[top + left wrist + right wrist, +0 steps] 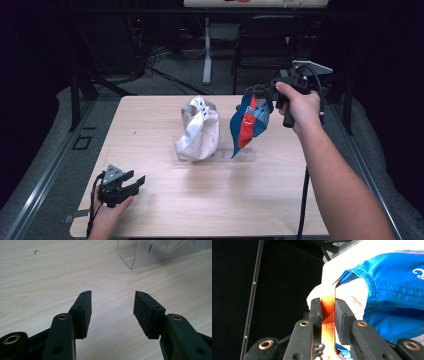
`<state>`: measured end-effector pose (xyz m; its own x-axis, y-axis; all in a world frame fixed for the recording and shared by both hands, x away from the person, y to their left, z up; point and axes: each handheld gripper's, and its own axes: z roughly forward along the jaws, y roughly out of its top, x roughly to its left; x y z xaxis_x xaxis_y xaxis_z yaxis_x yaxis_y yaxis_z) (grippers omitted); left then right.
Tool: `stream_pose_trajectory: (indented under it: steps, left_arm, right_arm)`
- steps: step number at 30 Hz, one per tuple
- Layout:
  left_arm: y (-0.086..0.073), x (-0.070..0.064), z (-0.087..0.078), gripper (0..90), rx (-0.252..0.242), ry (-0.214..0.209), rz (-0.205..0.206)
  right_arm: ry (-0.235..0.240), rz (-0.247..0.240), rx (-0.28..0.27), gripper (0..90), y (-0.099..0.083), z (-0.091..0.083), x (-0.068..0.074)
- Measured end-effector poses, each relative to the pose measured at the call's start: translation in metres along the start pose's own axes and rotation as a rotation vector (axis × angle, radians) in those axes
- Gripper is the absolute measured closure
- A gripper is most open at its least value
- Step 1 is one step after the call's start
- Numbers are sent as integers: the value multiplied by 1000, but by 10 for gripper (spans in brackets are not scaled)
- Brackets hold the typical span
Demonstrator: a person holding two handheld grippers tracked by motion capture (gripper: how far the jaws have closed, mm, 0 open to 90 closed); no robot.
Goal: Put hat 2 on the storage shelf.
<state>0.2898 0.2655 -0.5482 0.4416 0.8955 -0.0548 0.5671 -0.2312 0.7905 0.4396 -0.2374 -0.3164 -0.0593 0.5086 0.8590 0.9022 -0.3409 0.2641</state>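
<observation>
1. Wooden table (165,210): landmark.
2. White cap (199,131), on clear stand (240,156) at table centre.
3. Blue cap (248,121), lifted just right of the white cap.
4. Right gripper (260,92) clamps blue cap's orange strap (328,320).
5. Left gripper (131,182), jaws spread, empty, rests at table's near-left corner.

In the right gripper view, the blue cap (392,290) ran off the right edge, and its white lettering (419,273) was cut off and unreadable. The clear stand (150,252) was cropped at the top of the left gripper view.
</observation>
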Motion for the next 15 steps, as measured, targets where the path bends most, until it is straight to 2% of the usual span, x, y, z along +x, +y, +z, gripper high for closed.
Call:
stream_pose_trajectory:
  steps: [15]
  left_arm:
    - [0, 0, 0, 495, 6, 1, 3]
  right_arm:
    - [-33, 18, 28, 774, -8, 16, -20]
